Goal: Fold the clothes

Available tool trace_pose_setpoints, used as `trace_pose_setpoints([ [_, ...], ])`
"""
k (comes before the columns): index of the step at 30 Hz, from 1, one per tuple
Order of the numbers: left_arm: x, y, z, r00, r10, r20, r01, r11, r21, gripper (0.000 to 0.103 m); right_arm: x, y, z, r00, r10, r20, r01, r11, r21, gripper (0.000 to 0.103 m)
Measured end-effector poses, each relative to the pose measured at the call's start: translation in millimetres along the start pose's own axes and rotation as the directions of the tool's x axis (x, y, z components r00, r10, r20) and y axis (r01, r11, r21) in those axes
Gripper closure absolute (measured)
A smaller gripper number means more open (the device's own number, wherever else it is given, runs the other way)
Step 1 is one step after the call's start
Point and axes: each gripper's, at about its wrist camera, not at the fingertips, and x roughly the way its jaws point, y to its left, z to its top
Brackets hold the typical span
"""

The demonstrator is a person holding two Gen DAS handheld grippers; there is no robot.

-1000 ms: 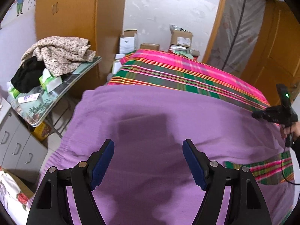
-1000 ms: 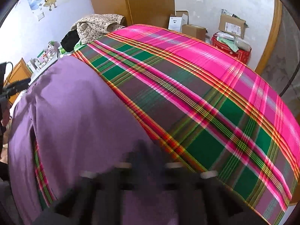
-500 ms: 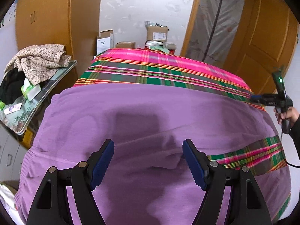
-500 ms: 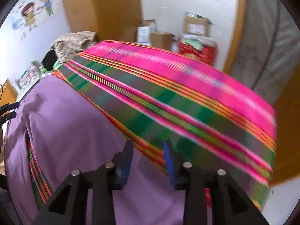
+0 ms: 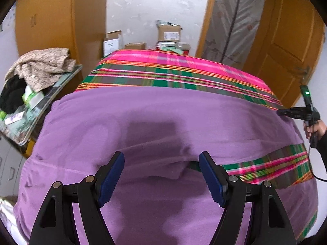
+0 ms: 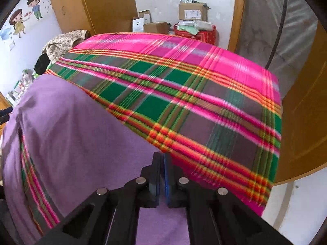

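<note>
A large purple garment (image 5: 155, 118) lies spread flat over a plaid bed cover (image 5: 163, 71). My left gripper (image 5: 161, 161) is open and empty, hovering just above a fold in the purple cloth. In the right wrist view the purple garment (image 6: 71, 134) fills the left side and my right gripper (image 6: 162, 159) is shut at its far edge, where purple meets plaid (image 6: 204, 94); whether cloth is pinched between the pads is not visible. The right gripper (image 5: 286, 113) also shows at the garment's right corner in the left wrist view.
A side table (image 5: 59, 87) at the left holds a heap of clothes (image 5: 40, 67) and small items. Cardboard boxes (image 5: 169, 33) stand against the far wall. A wooden wardrobe (image 5: 61, 20) is at back left, a wooden door (image 5: 286, 51) at right.
My right gripper's fingers have closed at the garment's far edge. The left wrist view swung right then steadied; the left gripper stays open above the purple cloth.
</note>
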Motion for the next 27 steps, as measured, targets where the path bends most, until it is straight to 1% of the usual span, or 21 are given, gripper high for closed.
trace_pose_setpoints([
  [2, -2.9, 15.0, -1.4, 0.999, 0.043, 0.006, -0.043, 0.999, -0.031, 0.026, 1.2, -5.1, -1.7, 1.0, -0.007, 0.021, 0.006, 0.999, 0.031, 0.099],
  [5, -11.2, 43.1, -4.5, 0.995, 0.104, 0.014, -0.102, 0.991, -0.09, 0.026, 4.5, -4.3, -2.1, 0.998, -0.046, 0.042, 0.044, 0.997, 0.066, 0.098],
  [7, -18.1, 61.9, -8.2, 0.99, 0.137, 0.019, -0.134, 0.983, -0.128, 0.026, -4.5, -2.5, -3.2, 0.993, -0.097, 0.072, 0.088, 0.99, 0.114, 0.096],
  [9, -23.6, 74.7, -13.0, 0.987, 0.158, 0.017, -0.154, 0.976, -0.152, 0.026, -17.2, 1.4, -5.8, 0.989, -0.099, 0.111, 0.08, 0.983, 0.166, 0.094],
  [11, -27.2, 83.1, -18.9, 0.985, 0.169, 0.012, -0.165, 0.973, -0.162, 0.026, -31.2, 15.2, -9.2, 0.986, -0.095, 0.136, 0.068, 0.979, 0.19, 0.094],
  [13, -29.6, 87.4, -25.5, 0.985, 0.171, 0.005, -0.168, 0.973, -0.158, 0.026, -42.1, 38.5, -13.0, 0.986, -0.095, 0.139, 0.072, 0.984, 0.165, 0.094],
  [16, -30.4, 86.8, -33.8, 0.988, 0.154, -0.002, -0.153, 0.978, -0.145, 0.026, -54.0, 80.1, -20.9, 0.987, -0.053, 0.149, 0.036, 0.993, 0.115, 0.093],
  [18, -31.4, 86.5, -38.2, 0.989, 0.147, -0.004, -0.146, 0.98, -0.138, 0.026, -59.4, 112.5, -29.5, 0.989, 0.0, 0.149, -0.012, 0.997, 0.082, 0.087],
  [23, -41.3, 92.2, -51.9, 0.991, 0.132, 0.0, -0.131, 0.981, -0.14, 0.026, -65.4, 193.6, -57.5, 0.987, 0.089, 0.133, -0.092, 0.996, 0.014, 0.087],
  [27, -50.2, 100.9, -67.1, 0.99, 0.139, -0.005, -0.138, 0.979, -0.152, 0.026, -68.1, 241.6, -89.2, 0.98, 0.165, 0.113, -0.166, 0.986, -0.003, 0.087],
])
